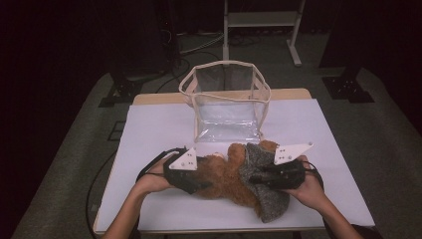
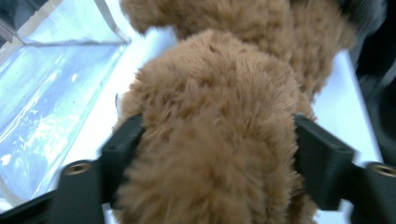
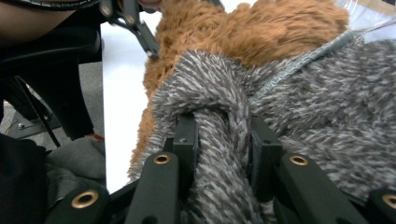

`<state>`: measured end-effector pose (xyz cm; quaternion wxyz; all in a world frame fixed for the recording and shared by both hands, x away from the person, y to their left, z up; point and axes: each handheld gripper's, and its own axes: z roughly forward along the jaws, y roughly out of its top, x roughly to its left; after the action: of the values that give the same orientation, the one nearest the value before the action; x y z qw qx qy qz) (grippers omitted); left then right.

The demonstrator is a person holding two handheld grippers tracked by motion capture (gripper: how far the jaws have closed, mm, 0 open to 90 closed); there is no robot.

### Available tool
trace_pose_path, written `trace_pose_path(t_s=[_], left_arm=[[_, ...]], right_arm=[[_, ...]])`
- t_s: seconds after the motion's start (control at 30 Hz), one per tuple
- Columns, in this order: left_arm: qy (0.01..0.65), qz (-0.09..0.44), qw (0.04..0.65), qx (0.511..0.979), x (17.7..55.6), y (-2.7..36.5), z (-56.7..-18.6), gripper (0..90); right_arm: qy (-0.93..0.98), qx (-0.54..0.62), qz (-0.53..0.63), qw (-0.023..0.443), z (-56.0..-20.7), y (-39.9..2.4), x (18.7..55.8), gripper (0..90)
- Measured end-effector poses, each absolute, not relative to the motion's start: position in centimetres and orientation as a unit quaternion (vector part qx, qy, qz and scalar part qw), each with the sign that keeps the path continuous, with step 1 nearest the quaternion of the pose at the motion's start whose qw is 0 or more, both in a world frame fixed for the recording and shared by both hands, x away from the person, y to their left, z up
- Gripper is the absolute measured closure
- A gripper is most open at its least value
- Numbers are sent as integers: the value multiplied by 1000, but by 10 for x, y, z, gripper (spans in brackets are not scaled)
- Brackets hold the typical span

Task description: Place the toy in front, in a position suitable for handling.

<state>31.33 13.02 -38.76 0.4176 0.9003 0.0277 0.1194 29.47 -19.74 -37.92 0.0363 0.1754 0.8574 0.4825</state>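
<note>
At lower centre of the high view, the brown plush toy [image 1: 224, 177] lies on the counter [image 1: 159, 124]. Left claw [image 1: 196, 185] clamps its furry body. Right claw [image 1: 256, 178] pinches a fold of its grey knit garment [image 1: 266, 174].

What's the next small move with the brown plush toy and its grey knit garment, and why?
Probably pull the grey fuzzy knit garment a little further along the brown plush toy. The right gripper pinches a fold of the knit, the left gripper clamps the plush, and much brown fur lies bare, the clear plastic bag standing open behind.
</note>
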Motion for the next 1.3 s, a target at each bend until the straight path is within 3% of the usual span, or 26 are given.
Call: trace_pose_path(t_s=[0.23,0.43,0.7,0.9,1.1,1.3], left_arm=[[22,130,413,901,309,130,-388,343],[18,132,413,901,305,133,-388,343],[11,132,414,900,304,129,-384,343],[5,136,411,902,302,122,-382,343],[5,138,407,903,300,114,-379,343],[24,125,427,895,304,120,-383,342]], right_arm=[[848,186,493,64,-349,-206,305,682],[861,189,470,57,-357,-208,316,680],[852,249,454,80,-359,-251,326,680],[850,239,465,60,-352,-247,321,681],[864,192,464,40,-351,-211,315,677],[848,230,477,29,-366,-239,321,679]])
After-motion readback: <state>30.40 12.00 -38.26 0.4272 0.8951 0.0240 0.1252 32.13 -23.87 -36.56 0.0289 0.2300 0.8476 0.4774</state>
